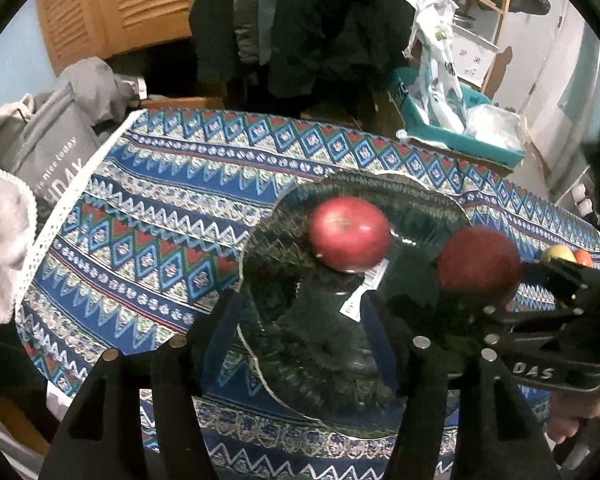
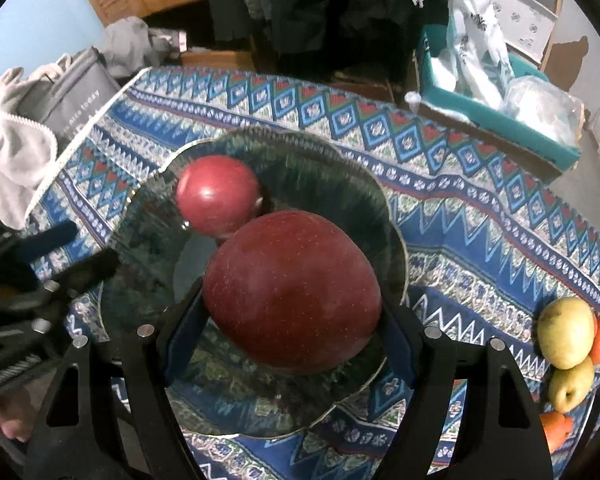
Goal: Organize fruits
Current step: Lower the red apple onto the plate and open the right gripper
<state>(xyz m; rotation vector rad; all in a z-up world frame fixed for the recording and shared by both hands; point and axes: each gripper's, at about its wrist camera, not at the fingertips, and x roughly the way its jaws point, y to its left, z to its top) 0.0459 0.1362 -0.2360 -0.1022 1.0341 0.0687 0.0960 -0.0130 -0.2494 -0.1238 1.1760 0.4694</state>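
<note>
Right hand-held gripper [image 2: 288, 320]: clamped on a dark red apple [image 2: 292, 292] above the glass plate [image 2: 364, 196], mid-counter. Step: placing. Next: lower beside the seated apple [image 2: 217, 194], release. Left hand-held gripper [image 1: 300, 344]: open, empty.

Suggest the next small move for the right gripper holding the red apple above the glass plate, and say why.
Probably lower a little further, then open. The right gripper grips a red apple over the glass plate, beside the apple already on it, with bare plate beneath. The left gripper is empty.
</note>
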